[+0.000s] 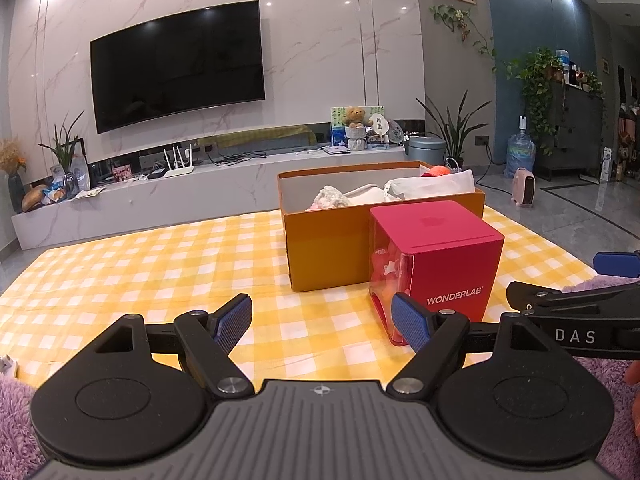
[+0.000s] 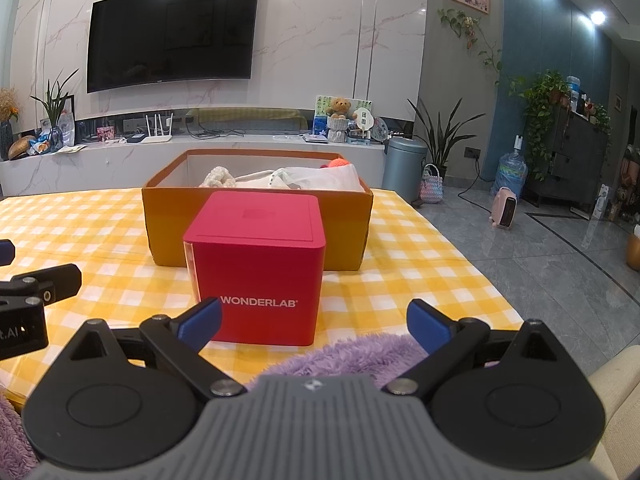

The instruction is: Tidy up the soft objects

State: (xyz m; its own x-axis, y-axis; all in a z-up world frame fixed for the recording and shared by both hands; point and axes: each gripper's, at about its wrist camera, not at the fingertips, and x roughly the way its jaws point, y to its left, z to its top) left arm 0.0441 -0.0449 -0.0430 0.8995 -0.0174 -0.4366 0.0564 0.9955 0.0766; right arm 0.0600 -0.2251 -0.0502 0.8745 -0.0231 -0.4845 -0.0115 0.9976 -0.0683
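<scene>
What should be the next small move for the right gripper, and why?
Probably lower the right gripper onto the purple fluffy fabric just below its open fingers and close on it. Both grippers are open and hold nothing, the fabric lies at the near table edge, outside the orange box that already holds other soft items, and the red WONDERLAB box stands between.

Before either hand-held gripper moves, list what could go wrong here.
1. The red Wonderlab box stands directly in front of the orange cardboard box; a straight reach may knock it.
2. The soft items are heaped to the rim and could spill.
3. The open left hand-held gripper and right hand-held gripper sit close together and may collide.
</scene>
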